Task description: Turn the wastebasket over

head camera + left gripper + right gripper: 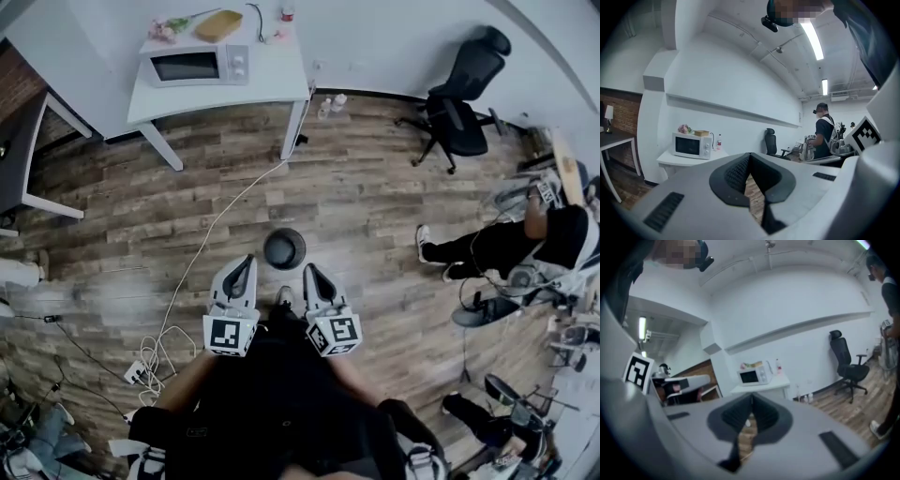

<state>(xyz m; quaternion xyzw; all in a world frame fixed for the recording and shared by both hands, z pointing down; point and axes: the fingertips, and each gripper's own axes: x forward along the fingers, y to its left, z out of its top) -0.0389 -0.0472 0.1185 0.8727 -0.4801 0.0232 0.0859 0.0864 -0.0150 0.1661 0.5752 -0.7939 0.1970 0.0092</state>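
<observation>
I hold my left gripper [246, 265] and right gripper [310, 272] side by side, each with its jaws pressed together on nothing. The black wastebasket [284, 248] sits on the wood floor [356, 206] just beyond their tips, between them.

You stand in office-cum-lab workspace: wood-plank floor [356, 202], white wall [394, 37], microwave [194, 66] on white table [277, 77], black swivel chair [461, 103], cable [216, 225] trailing to power strip [134, 372], strip light [812, 40] overhead.
</observation>
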